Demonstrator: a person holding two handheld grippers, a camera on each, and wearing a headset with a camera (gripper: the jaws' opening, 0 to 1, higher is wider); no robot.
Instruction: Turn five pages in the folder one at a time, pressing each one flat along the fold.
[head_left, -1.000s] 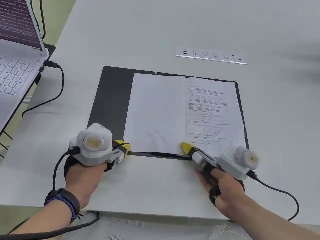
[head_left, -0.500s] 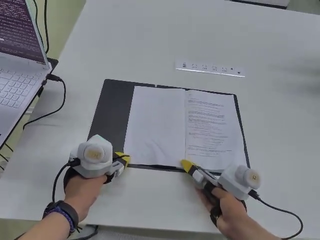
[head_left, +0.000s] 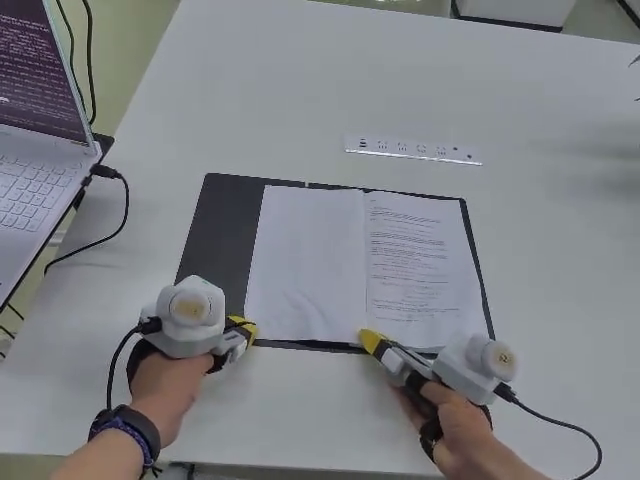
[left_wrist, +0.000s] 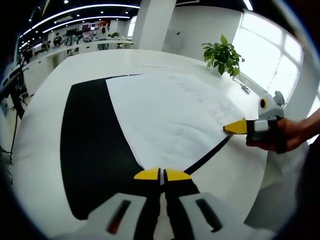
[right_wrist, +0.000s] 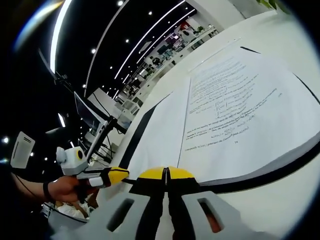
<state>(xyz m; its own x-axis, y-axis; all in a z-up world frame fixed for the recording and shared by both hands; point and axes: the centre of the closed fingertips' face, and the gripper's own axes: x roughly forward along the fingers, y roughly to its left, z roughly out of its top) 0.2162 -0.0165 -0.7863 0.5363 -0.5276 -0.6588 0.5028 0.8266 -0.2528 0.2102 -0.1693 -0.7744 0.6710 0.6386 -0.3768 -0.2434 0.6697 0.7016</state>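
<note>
So the folder (head_left: 215, 240) is lying open on the counter (head_left: 300, 90), with a blank page (head_left: 305, 265) flat on the left and a printed page (head_left: 415, 265) on the right. At least one turn looks done, but I can't tell how many of the five are left. Both claws are clenched on nothing, the left claw (head_left: 243, 328) at the blank page's near-left corner and the right claw (head_left: 370, 341) at the near end of the fold. Versus a second ago, both sit basically where they were relative to the folder, and it's just the head camera that shifted.
</note>
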